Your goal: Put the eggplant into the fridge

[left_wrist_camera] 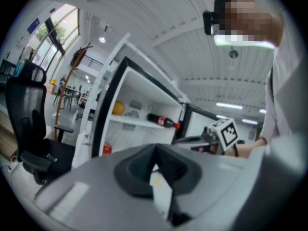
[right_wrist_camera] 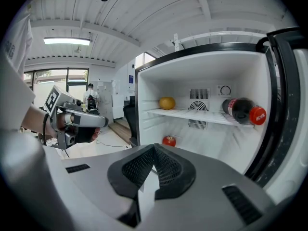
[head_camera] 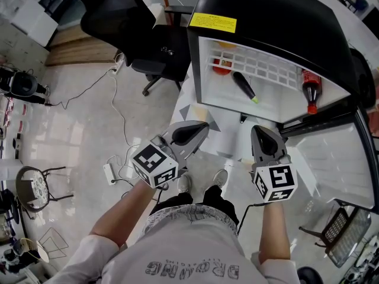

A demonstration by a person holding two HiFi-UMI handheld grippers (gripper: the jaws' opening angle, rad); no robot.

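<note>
**Open fridge, eggplant inside**

Inside fridge (head_camera: 278, 22), on wire shelf: eggplant (head_camera: 244, 86), shown by head view only. Orange (right_wrist_camera: 167, 103) clearest in right gripper view. Left gripper (left_wrist_camera: 155, 150), right gripper (right_wrist_camera: 154, 149): jaws together, empty, short of fridge.

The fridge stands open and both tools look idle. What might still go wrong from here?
The dark purple eggplant lies loose inside the white fridge, green tip toward the front edge; it may roll out or get pinched when the glass door shuts. The red-capped cola bottle lies on its side near the opening and might roll too. The white power strip on the floor near the person's feet could trip them.
</note>
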